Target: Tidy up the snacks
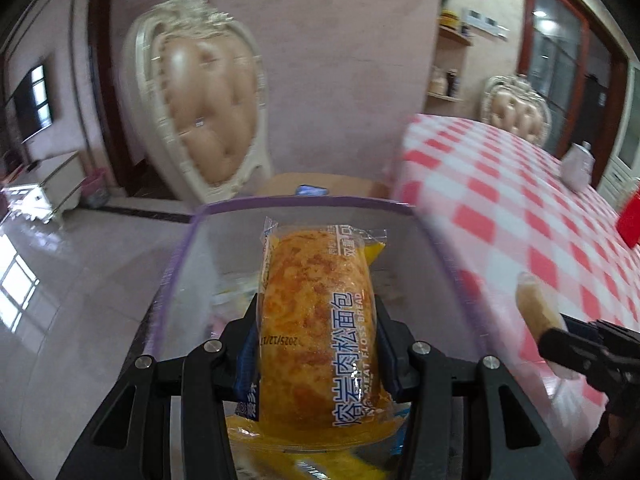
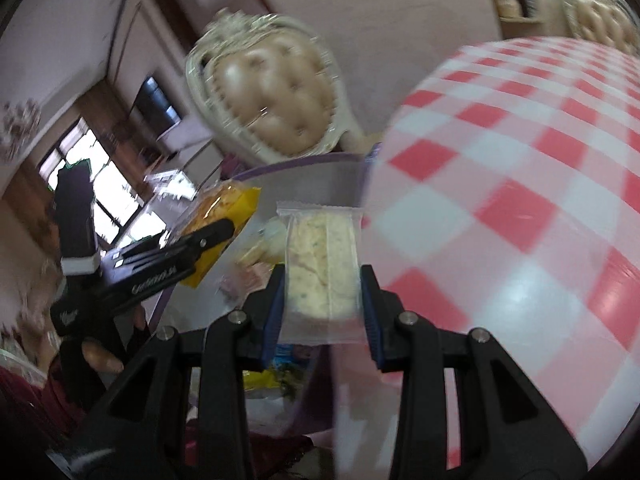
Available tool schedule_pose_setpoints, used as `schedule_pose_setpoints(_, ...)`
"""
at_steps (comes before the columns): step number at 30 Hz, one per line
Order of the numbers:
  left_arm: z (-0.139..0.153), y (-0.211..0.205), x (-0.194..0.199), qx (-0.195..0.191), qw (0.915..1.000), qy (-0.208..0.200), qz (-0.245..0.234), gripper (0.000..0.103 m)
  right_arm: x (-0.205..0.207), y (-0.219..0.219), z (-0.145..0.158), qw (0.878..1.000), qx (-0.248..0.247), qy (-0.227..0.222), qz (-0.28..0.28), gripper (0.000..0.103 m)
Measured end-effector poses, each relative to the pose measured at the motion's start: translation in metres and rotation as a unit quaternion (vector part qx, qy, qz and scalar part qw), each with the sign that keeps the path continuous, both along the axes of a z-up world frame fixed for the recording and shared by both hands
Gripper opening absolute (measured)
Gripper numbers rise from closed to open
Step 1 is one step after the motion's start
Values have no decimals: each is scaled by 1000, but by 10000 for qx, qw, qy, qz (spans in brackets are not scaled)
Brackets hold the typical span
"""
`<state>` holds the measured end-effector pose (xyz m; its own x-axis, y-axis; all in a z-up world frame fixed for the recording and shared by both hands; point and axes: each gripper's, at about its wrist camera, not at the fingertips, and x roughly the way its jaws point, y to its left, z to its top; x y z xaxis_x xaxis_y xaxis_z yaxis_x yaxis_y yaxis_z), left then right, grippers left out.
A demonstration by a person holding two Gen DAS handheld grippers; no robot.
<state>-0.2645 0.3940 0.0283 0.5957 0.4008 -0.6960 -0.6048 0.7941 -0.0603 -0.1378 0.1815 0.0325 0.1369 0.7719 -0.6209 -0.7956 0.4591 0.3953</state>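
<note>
My left gripper (image 1: 318, 320) is shut on a wrapped meat floss bread (image 1: 316, 320), an orange roll in clear and yellow film, held over a clear plastic bin with a purple rim (image 1: 280, 202). The right wrist view shows that same bread (image 2: 218, 210) and the left gripper (image 2: 192, 248) at the left. My right gripper (image 2: 322, 276) is shut on a pale pastry in a clear packet (image 2: 322, 264), held beside the bin (image 2: 304, 158). This packet (image 1: 534, 306) and the right gripper's fingers (image 1: 568, 344) appear at the right of the left wrist view. Several snacks lie blurred in the bin.
A table with a pink-and-white checked cloth (image 1: 520, 208) lies to the right, carrying a red object (image 1: 630, 220) and a pale carton (image 1: 578, 164). A cream upholstered chair (image 1: 204, 112) stands behind the bin. A glossy tiled floor (image 1: 60, 280) spreads to the left.
</note>
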Motion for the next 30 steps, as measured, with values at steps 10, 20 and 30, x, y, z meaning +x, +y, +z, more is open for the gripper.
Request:
schedule_pose_setpoints(10,-4,17,-18,-8,9997,-21,239,50,-28,40,-7,9980,-260,-227,537,40)
schedule_pose_setpoints(20,6,19,-24,2,9987,-492,142,51,-43,64,-14,9944,-609,-417,750,41)
schedule_pose_setpoints(30,52,-1,-30,1518,9821,-386,1050,103,-41,62,-9,9950,-639,-731,239,88)
